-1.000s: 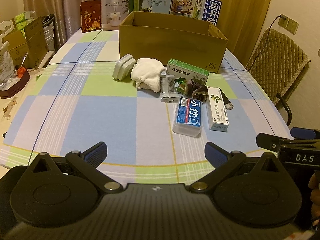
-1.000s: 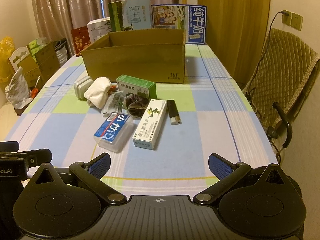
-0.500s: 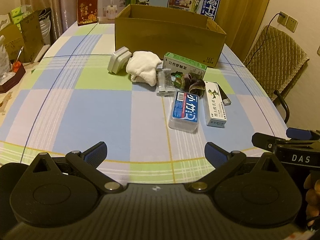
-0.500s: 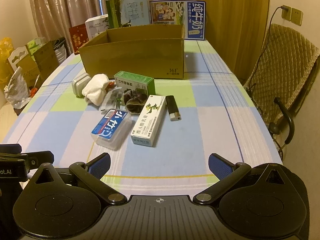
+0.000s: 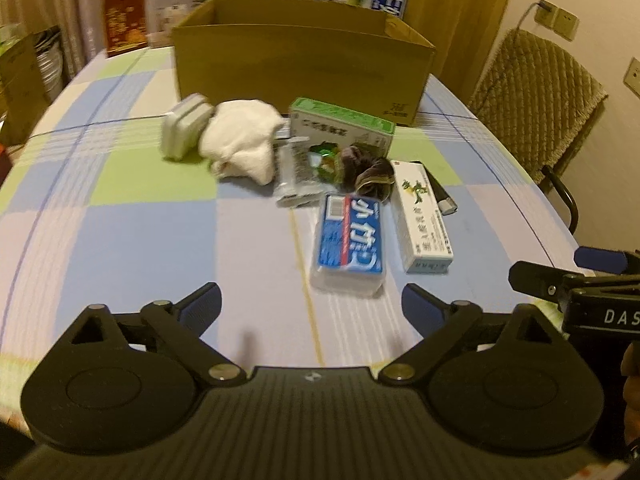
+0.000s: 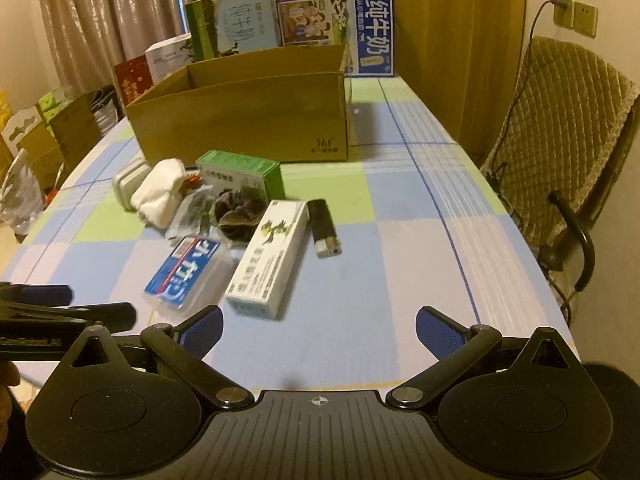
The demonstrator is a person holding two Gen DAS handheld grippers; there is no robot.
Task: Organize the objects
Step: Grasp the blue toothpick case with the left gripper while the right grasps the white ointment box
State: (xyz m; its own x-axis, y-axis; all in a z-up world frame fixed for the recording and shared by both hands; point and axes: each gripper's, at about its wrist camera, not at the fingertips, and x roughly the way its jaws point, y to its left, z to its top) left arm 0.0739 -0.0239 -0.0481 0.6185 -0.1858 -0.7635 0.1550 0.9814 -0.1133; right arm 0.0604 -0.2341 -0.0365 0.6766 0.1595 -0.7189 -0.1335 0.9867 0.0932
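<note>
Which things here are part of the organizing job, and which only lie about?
For the job: cardboard box, blue-labelled plastic case, white carton, green box, lighter, white cloth, dark scrunchie.

Just about: chair, milk cartons behind the box.

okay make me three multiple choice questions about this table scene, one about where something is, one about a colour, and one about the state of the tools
1. The black lighter lies:
A. inside the cardboard box
B. right of the long white box
C. on the chair

2. The box behind the dark scrunchie is:
A. green
B. red
C. black

3. The left tool and right tool are:
A. both open, holding nothing
B. both shut
C. one holding the towel

Answers: 1 B, it lies beside the long white box. 2 A, the green box. 3 A, pads spread, nothing between.
</note>
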